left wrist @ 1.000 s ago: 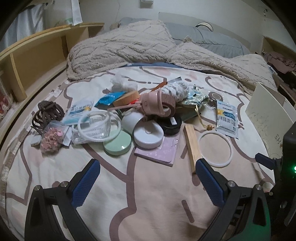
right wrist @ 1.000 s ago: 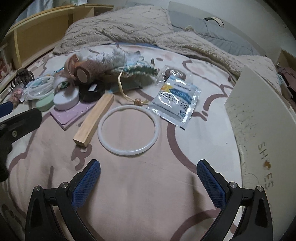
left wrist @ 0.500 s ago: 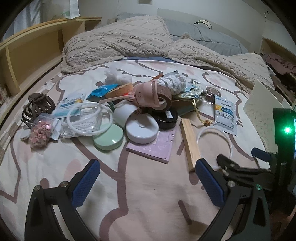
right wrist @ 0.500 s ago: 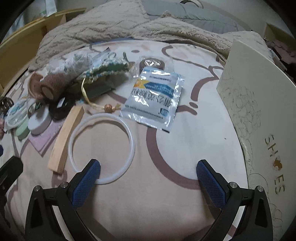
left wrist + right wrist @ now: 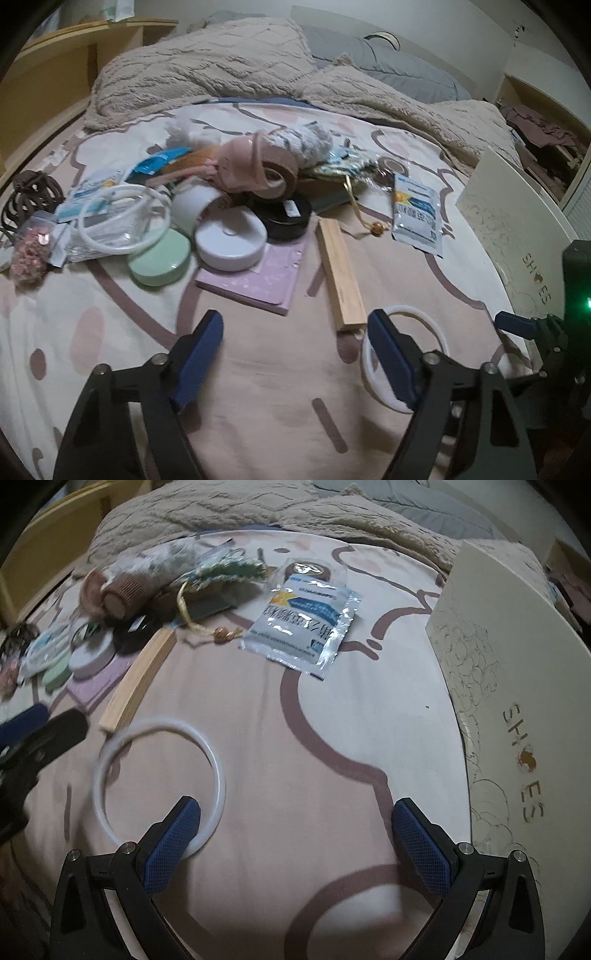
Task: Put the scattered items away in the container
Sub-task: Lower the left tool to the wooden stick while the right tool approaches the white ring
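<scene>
Scattered items lie on a bed: a wooden block (image 5: 341, 273) (image 5: 140, 677), a white ring (image 5: 424, 321) (image 5: 159, 775), a blue-and-white sachet (image 5: 417, 216) (image 5: 306, 627), a pink notebook (image 5: 258, 280), a white round case (image 5: 231, 240), a green compact (image 5: 159, 262) and a pink tape roll (image 5: 258, 170). The cream shoebox (image 5: 517, 229) (image 5: 517, 672) stands at the right. My left gripper (image 5: 295, 354) is open over bare sheet, its right finger over the ring. My right gripper (image 5: 295, 838) is open and empty, its left finger at the ring's near edge.
A brown hair claw (image 5: 29, 195), a bag of pink bits (image 5: 31, 247) and a second white ring (image 5: 122, 221) lie at the left. A rumpled beige blanket (image 5: 221, 74) covers the far bed. Wooden shelves (image 5: 55, 66) run along the left side.
Both grippers have moved forward and lower toward the bed. The left gripper's jaws have narrowed a little. The white ring now sits by the right gripper's left finger.
</scene>
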The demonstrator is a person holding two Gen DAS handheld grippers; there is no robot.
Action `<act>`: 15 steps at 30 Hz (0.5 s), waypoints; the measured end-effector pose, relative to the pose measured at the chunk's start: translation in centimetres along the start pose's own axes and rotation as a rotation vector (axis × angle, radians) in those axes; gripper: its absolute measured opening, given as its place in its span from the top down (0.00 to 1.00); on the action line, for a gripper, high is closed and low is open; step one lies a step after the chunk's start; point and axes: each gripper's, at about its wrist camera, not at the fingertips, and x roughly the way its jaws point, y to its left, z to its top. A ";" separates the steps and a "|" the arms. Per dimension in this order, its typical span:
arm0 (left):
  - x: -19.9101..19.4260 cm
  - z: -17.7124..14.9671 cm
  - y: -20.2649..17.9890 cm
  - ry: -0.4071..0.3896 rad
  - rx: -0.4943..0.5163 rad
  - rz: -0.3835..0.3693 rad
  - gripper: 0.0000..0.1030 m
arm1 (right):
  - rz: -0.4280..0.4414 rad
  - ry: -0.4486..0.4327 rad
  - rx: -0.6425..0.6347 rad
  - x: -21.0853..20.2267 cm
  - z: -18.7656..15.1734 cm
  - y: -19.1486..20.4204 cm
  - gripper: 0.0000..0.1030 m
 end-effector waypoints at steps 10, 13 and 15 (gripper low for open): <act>1.2 -0.4 -1.9 0.027 0.060 -0.092 0.59 | 0.008 0.003 -0.042 -1.0 -1.9 0.0 0.00; 1.6 -0.4 -2.2 0.032 0.065 -0.090 0.64 | 0.035 0.003 -0.020 -1.2 -2.7 -0.4 0.00; 1.8 -0.3 -2.1 0.028 0.059 -0.086 0.72 | 0.041 -0.003 -0.026 -1.5 -3.3 -0.4 0.00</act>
